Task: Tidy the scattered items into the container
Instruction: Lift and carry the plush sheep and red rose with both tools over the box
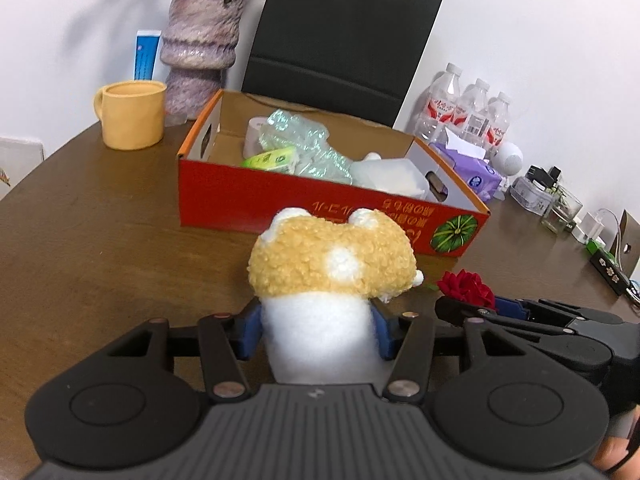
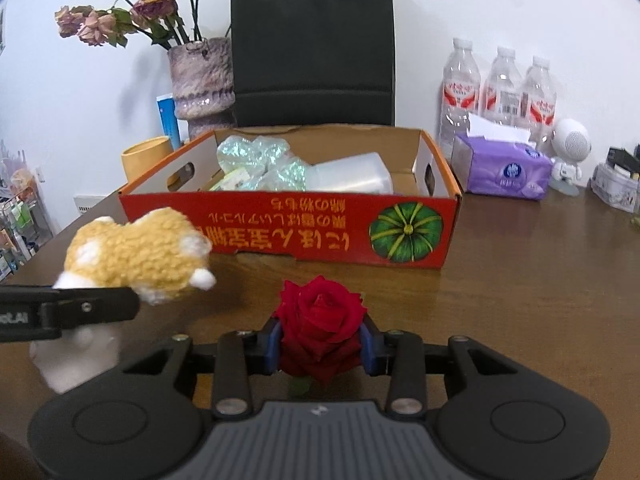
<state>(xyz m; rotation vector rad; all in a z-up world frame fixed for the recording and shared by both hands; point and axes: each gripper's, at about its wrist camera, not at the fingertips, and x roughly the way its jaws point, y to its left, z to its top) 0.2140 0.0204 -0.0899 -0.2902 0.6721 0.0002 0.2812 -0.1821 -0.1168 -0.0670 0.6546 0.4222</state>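
Observation:
My left gripper [image 1: 318,328] is shut on a tan and white plush toy [image 1: 332,268], held above the brown table in front of the red cardboard box [image 1: 304,210]. The toy also shows in the right wrist view [image 2: 136,256], at the left. My right gripper [image 2: 322,344] is shut on a red rose [image 2: 320,312], held just in front of the box [image 2: 280,228]. The rose shows in the left wrist view [image 1: 466,286], at the right. The box holds a crumpled clear bag [image 1: 304,144], a green packet [image 1: 272,159] and a white plastic container [image 2: 352,178].
A yellow mug [image 1: 132,114], a purple vase [image 1: 200,40] with dried flowers and a black paper bag [image 1: 340,36] stand behind the box. Water bottles [image 2: 500,84], a purple tissue pack [image 2: 504,168], a white speaker figure [image 2: 570,150] and small jars are at the right.

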